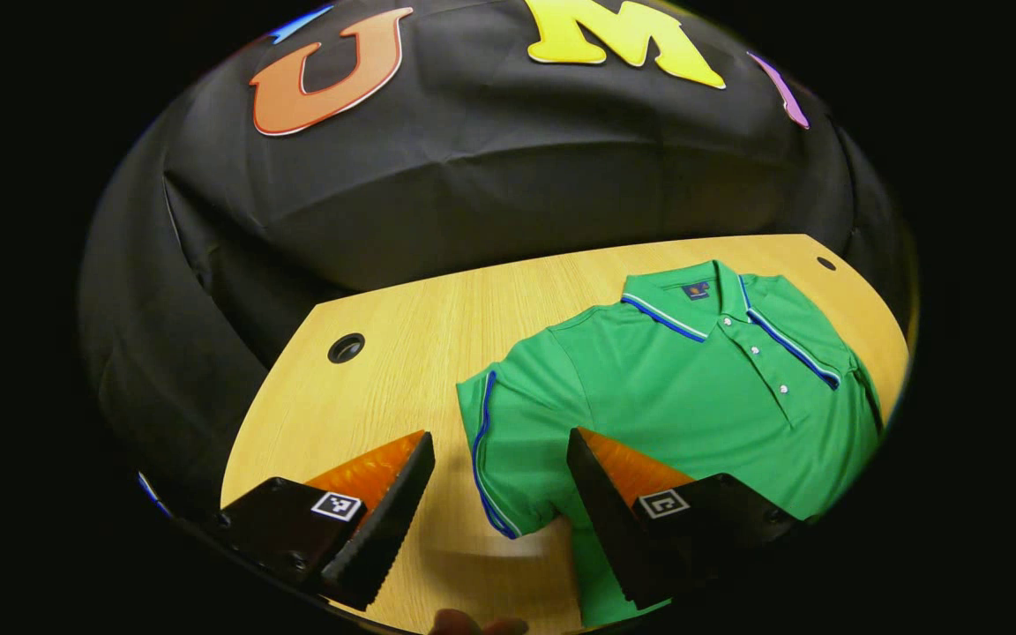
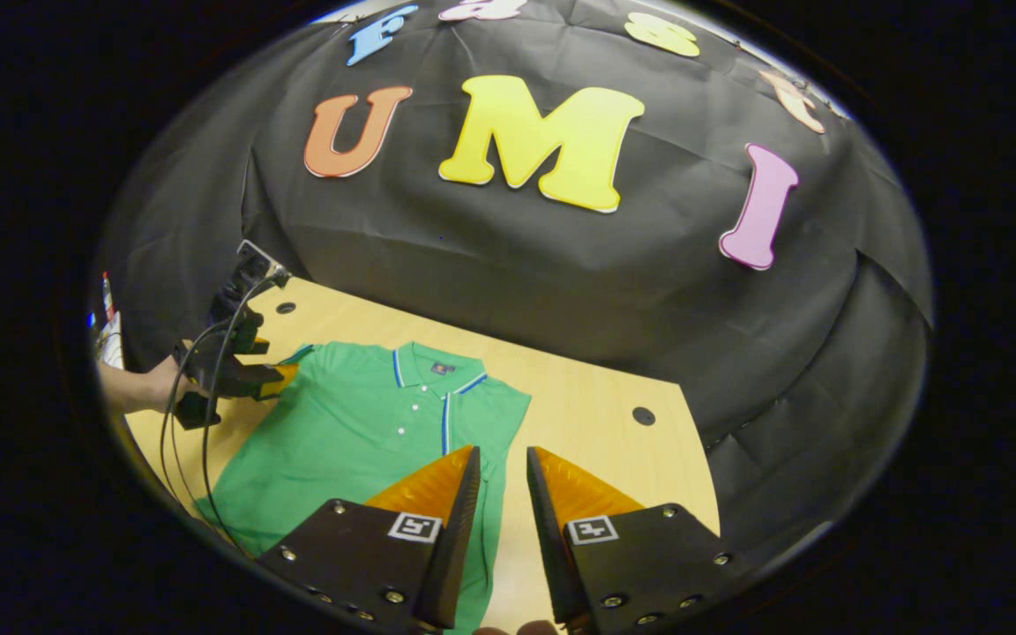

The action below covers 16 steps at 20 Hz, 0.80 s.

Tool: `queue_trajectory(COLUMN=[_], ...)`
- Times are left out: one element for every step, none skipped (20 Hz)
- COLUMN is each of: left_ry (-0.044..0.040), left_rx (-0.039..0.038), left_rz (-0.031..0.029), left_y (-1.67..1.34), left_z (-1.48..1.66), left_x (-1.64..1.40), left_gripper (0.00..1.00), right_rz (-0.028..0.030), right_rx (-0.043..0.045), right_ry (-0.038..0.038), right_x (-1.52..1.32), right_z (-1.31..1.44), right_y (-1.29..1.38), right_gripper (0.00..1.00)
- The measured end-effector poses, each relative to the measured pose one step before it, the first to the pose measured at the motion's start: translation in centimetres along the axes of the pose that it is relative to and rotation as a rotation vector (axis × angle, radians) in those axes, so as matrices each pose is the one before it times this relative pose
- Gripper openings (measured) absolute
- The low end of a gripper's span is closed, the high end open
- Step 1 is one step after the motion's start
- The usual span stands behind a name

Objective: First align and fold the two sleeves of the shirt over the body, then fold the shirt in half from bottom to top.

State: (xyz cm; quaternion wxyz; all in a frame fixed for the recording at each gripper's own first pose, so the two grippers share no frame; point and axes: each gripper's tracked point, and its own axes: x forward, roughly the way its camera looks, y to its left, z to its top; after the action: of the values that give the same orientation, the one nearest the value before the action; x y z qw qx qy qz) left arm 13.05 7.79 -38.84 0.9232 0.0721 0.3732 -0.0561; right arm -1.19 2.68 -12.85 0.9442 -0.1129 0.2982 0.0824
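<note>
The green polo shirt with blue-and-white trim (image 1: 693,397) lay flat on the light wooden tabletop (image 1: 384,370), its sleeve (image 1: 504,450) between the wide-open jaws of the left gripper (image 1: 499,476), while the right gripper (image 2: 501,481), narrowly open and empty, hovered above the shirt's other side edge.

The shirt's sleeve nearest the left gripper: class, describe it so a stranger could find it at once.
Start at the wooden table and find the green polo shirt lying flat on it. Follow the shoulder outward to the short sleeve spread on the wood between the left gripper's open fingers. Its cuff has blue and white piping, unlike the plain green body.
</note>
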Motion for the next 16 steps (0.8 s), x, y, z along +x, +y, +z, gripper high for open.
queue_trajectory(left_ry=[-0.00508,-0.00112,0.00813,0.0028,0.00047,0.00425,0.0023,0.00241,0.00262,0.0052,0.00356,0.00516,0.00815,0.00921,0.0063,0.00404], left_rx=[-0.00412,-0.00664,-0.00853,-0.0114,-0.01168,-0.00749,-0.00542,-0.00966,-0.01559,-0.01209,-0.00033,0.00582,0.00149,-0.00125,-0.00464,-0.00558], left_rz=[-0.00762,-0.0126,-0.00846,-0.00082,0.00336,0.00609,0.00133,0.00253,0.00362,0.0035,0.00696,0.00531,0.00262,0.00227,0.00077,0.00082], left_y=[0.029,-0.056,0.05,0.178,0.269,0.354,0.172,0.353,0.241,0.196,0.211,0.149,0.109,0.001,-0.007,-0.068], left_z=[-0.044,-0.171,-0.284,-0.109,-0.088,-0.188,-0.081,-0.048,0.029,-0.125,-0.168,-0.174,-0.267,-0.255,-0.214,-0.116], left_x=[0.284,0.323,0.328,0.178,0.226,0.215,0.299,0.171,0.234,0.201,0.161,0.23,0.2,0.071,0.123,-0.035], left_gripper=[0.98,0.99,0.99,0.93,0.9,0.87,0.86,0.86,0.83,0.86,0.81,0.77,0.72,0.58,0.57,0.51], right_rz=[-0.00003,-0.00279,-0.00167,-0.0007,-0.00235,-0.00318,-0.00384,-0.0028,-0.00411,-0.00243,-0.00331,-0.0021,-0.001,-0.00193,-0.00076,-0.00078], right_rx=[0.00618,0.00493,0.00622,0.00502,0.00515,0.0053,0.00662,0.0068,0.0057,0.00006,0.00145,0.00472,0.00682,0.00597,0.0056,0.00473], right_ry=[-0.00192,-0.00081,0.00117,0.00434,0.00356,0.00309,0.0024,0.00374,0.00707,0.01063,0.00557,0.00573,0.00249,0.00078,0.00023,0.00234], right_x=[-0.021,0.023,-0.215,0.062,-0.126,-0.018,-0.154,-0.033,-0.047,0.104,0.003,-0.007,-0.144,0.061,-0.002,0.05], right_z=[0.042,-0.036,-0.237,-0.149,-0.261,-0.203,-0.345,-0.317,-0.455,-0.512,-0.393,-0.245,-0.312,-0.066,-0.161,-0.165], right_y=[0.155,-0.02,0.016,0.023,0.018,-0.095,-0.061,-0.157,-0.126,-0.18,-0.152,-0.124,-0.081,-0.098,-0.154,-0.173], right_gripper=[0.38,0.38,0.38,0.38,0.37,0.38,0.38,0.38,0.38,0.37,0.37,0.38,0.38,0.41,0.37,0.41])
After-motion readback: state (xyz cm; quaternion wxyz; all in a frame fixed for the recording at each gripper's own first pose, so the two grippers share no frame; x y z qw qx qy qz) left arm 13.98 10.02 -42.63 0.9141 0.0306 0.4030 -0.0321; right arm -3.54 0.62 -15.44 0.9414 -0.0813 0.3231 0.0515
